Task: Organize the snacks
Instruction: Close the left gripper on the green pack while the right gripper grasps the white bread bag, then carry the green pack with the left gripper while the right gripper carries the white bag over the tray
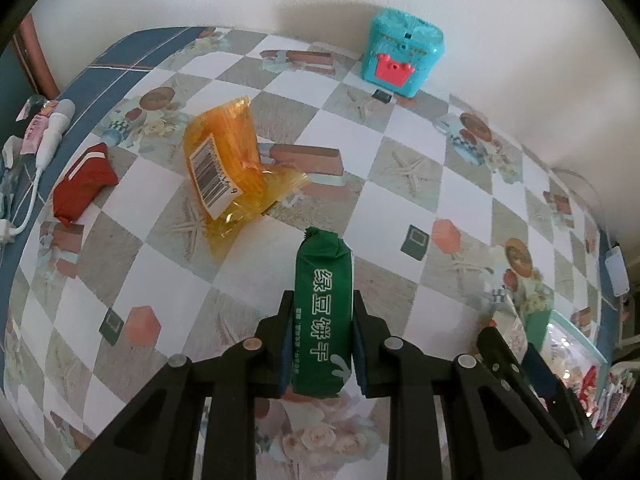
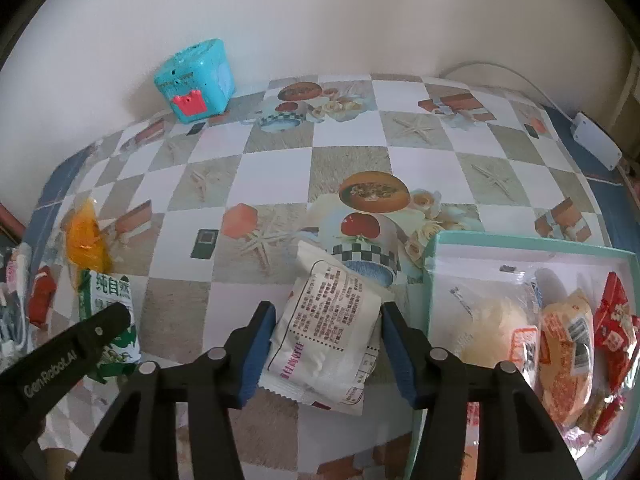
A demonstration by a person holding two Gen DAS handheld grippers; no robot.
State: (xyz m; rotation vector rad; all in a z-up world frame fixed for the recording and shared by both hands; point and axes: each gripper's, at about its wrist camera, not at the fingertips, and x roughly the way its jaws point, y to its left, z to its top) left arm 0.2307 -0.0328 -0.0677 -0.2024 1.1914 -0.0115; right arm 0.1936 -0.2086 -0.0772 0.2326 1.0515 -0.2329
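Left gripper (image 1: 322, 344): clamped on the green biscuit pack (image 1: 323, 312), lower centre; carry it level.
Right gripper (image 2: 328, 344): closed around the white snack packet (image 2: 328, 324), probably lifted; release low over the tray.
Tray (image 2: 520, 242): lower right, holding a pale bag (image 2: 492, 316), orange packet (image 2: 566, 356), red packets (image 2: 614, 320).
Far table: orange wrapper (image 1: 228, 160), red pouch (image 1: 82, 184), upper left.

Both cameras ride low over the table (image 1: 400, 208), each looking forward along its own black fingers and down at the checked cloth, toward the wall at the far edge. The left view sits close above the middle and faces the far edge slightly rightward; the right view hangs near the right edge. Both take in the turquoise toy box (image 1: 404, 58) (image 2: 196, 80), the orange wrapper (image 1: 228, 168) (image 2: 86, 240) and the green packet (image 1: 324, 312) (image 2: 110, 320).
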